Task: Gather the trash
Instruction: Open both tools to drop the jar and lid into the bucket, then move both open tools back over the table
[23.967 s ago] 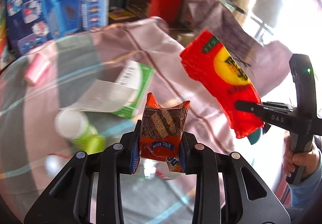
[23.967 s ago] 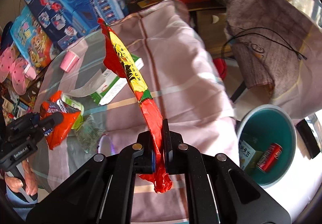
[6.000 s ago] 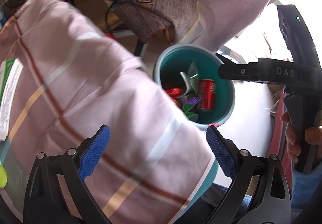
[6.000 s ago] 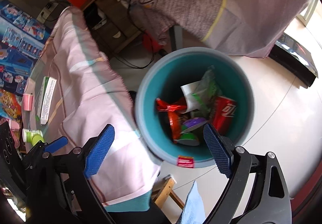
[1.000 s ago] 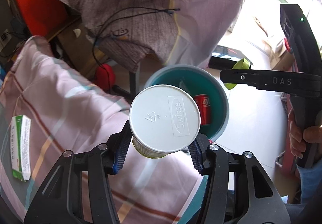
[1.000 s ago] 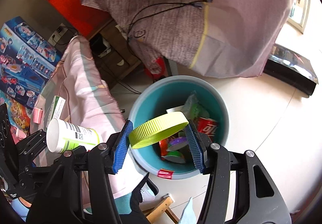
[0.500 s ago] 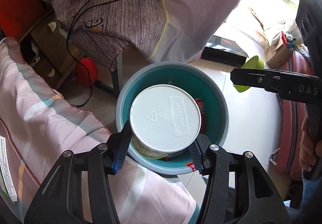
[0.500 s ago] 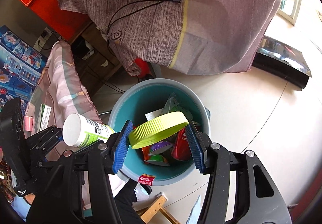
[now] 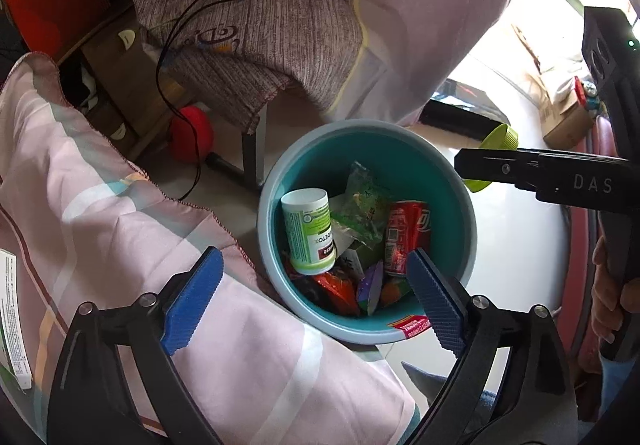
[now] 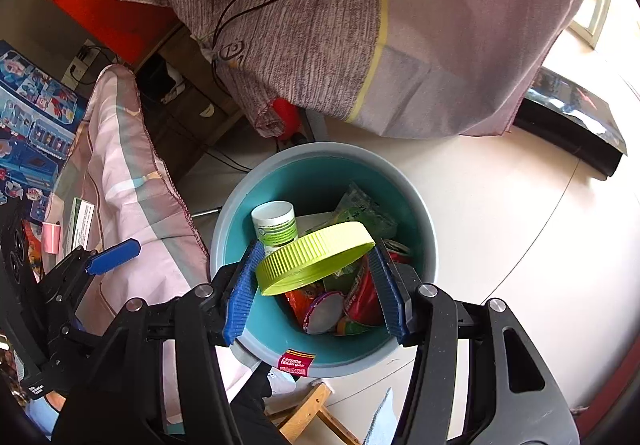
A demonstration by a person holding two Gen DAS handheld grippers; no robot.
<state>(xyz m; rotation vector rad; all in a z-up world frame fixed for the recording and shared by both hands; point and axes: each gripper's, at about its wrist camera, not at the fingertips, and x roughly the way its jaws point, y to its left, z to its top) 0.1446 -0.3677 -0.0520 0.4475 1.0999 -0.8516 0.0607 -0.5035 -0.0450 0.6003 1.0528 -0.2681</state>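
Observation:
A teal bin (image 9: pixel 266 205) stands on the floor beside the table and holds several wrappers and a red can (image 9: pixel 404 233). A white and green bottle (image 9: pixel 308 233) lies inside it, base up, against the left wall. My left gripper (image 9: pixel 312 265) hangs over the bin with its jaws opening wide and nothing between the pads. My right gripper (image 10: pixel 314 261) is shut on a yellow-green lid (image 10: pixel 316 257), held tilted above the bin (image 10: pixel 218 241) and the bottle (image 10: pixel 276 225). The left wrist view shows that lid (image 9: pixel 500 135) over the bin's right rim.
A pink striped tablecloth (image 9: pixel 120 225) hangs at the bin's left. A grey-brown cloth (image 9: pixel 260 25) with a black cable drapes over furniture behind it. A red round object (image 9: pixel 190 129) lies on the floor. A green and white box (image 9: pixel 12 317) rests on the table. A wooden piece (image 10: pixel 312 413) sits below the bin.
The left jaws have spread apart and the bottle has dropped from them into the bin. Both grippers have come lower and closer over the bin; the right one still holds the lid.

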